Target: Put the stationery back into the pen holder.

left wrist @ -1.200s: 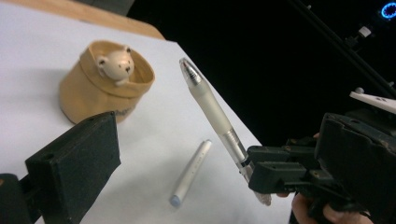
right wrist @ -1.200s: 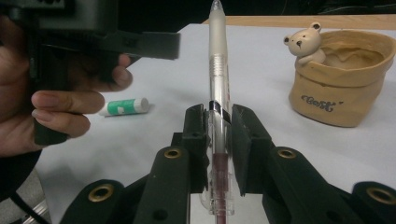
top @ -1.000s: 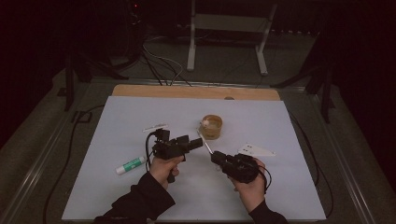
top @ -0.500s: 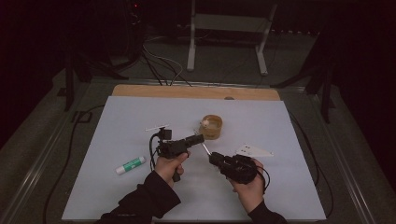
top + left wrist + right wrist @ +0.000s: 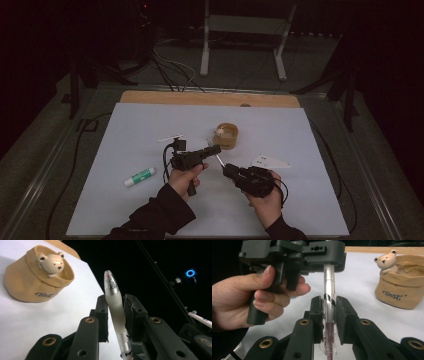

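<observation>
High view: just in front of the bear pot (image 5: 226, 136), a light, stiff, slippery pen (image 5: 219, 160) is clamped by both the left gripper (image 5: 214, 150) and right gripper (image 5: 227, 169), and is best gripped on its frosted barrel.

You can read 1 word here: dark script on the side of the tan pouch-shaped holder (image 5: 402, 287) with the bear figure reads "Best", clearest in your right gripper view. In the left gripper view it is partly blurred.
</observation>
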`<state>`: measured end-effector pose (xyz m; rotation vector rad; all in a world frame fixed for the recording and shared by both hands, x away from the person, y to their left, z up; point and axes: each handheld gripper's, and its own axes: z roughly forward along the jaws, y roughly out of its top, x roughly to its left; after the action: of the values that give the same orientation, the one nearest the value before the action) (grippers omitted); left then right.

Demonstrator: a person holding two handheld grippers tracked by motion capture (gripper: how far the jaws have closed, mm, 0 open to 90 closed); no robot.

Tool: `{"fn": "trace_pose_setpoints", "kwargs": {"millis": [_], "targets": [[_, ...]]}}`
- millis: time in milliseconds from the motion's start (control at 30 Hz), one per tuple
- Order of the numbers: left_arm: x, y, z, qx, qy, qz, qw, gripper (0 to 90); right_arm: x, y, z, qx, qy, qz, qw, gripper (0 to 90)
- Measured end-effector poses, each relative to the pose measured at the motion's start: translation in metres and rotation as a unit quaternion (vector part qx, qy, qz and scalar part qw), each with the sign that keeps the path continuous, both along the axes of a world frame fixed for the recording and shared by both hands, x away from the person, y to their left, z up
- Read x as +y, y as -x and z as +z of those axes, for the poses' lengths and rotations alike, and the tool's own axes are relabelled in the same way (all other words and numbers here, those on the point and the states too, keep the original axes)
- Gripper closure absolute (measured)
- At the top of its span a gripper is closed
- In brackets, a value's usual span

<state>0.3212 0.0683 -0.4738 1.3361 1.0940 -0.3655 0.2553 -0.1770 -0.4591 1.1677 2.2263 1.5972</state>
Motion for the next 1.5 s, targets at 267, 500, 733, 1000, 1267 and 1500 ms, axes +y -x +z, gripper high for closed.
{"fn": "trace_pose_setpoints", "kwargs": {"millis": [267,500,733,1000,1267,1500], "targets": [[0.001,0.001,0.005,-0.021,0.018,-0.017,0.9995,80.7,0.003,0.001,0.001,-0.012,0.005,0.003,0.9999,74.6],[0.001,0.002,0.012,-0.056,-0.008,-0.028,0.998,80.9,0.0,0.0,0.004,-0.034,0.0,-0.003,0.9994,39.7],[0.002,0.003,0.023,-0.09,-0.032,-0.034,0.9948,80.9,-0.005,-0.001,0.006,-0.029,-0.005,-0.003,0.9996,27.0],[0.006,0.001,0.039,-0.119,-0.056,-0.037,0.9906,80.9,-0.015,0.001,0.003,-0.013,-0.013,0.023,0.9996,16.0],[0.008,-0.002,0.053,-0.149,-0.08,-0.038,0.9849,80.8,-0.022,0.003,-0.001,-0.019,-0.012,0.039,0.999,8.5],[0.009,-0.005,0.063,-0.174,-0.1,-0.038,0.979,80.8,-0.027,0.006,-0.006,-0.026,0.001,0.042,0.9988,2.3]]}}
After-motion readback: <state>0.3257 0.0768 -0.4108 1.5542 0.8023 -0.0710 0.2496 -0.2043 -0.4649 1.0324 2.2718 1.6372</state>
